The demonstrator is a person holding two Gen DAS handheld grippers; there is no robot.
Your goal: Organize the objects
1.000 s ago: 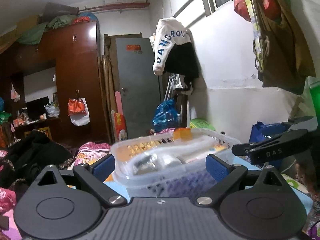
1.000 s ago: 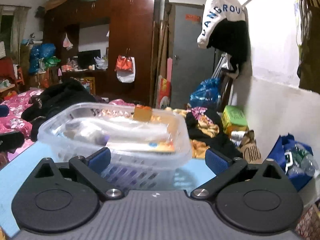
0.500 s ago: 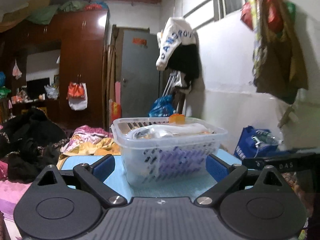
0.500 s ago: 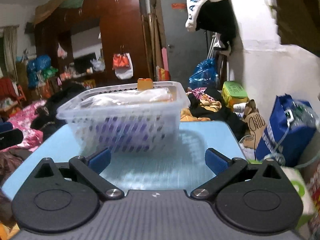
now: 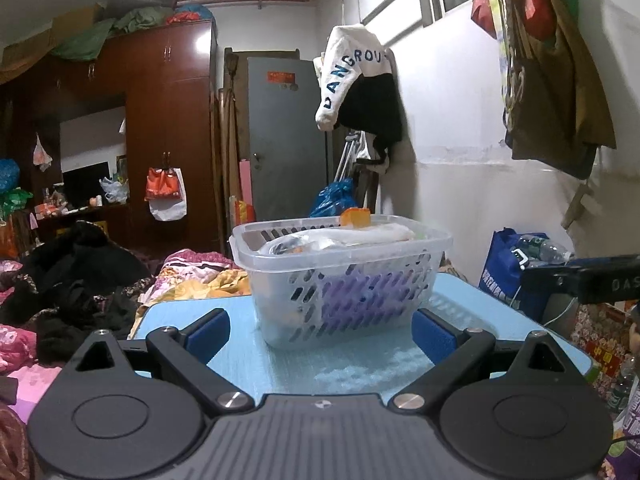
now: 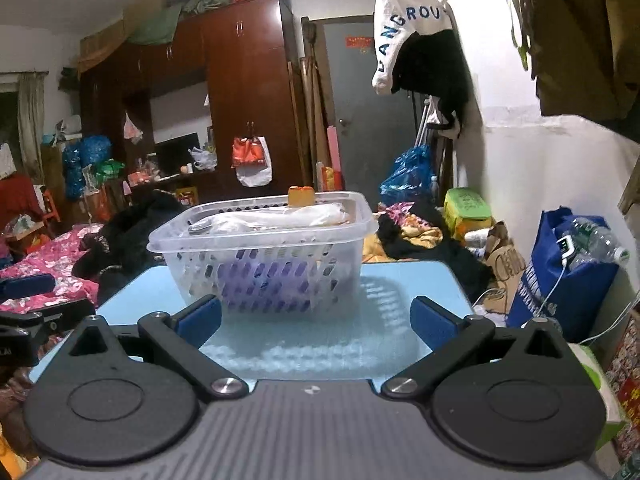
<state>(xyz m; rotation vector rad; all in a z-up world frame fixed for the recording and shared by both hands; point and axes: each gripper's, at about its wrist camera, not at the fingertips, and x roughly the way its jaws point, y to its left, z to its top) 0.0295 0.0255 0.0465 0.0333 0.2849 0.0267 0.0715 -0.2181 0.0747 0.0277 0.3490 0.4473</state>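
A clear perforated plastic basket (image 5: pixel 340 280) stands on a light blue table (image 5: pixel 360 364); it also shows in the right wrist view (image 6: pixel 264 256). It holds plastic-wrapped items, a purple object and an orange-capped thing (image 5: pixel 355 217). My left gripper (image 5: pixel 320 330) is open and empty, just short of the basket. My right gripper (image 6: pixel 316 320) is open and empty, a little back from the basket. The right gripper's finger shows at the right edge of the left wrist view (image 5: pixel 588 280).
A blue bag with bottles (image 6: pixel 568 272) stands by the white wall on the right. Piles of clothes (image 5: pixel 80 280) lie left of the table. A dark wardrobe (image 6: pixel 224 100) and a grey door (image 5: pixel 288 140) stand at the back.
Both grippers have pulled back from the basket and dropped lower. The basket now stands farther off on the table, and more of the table top shows.
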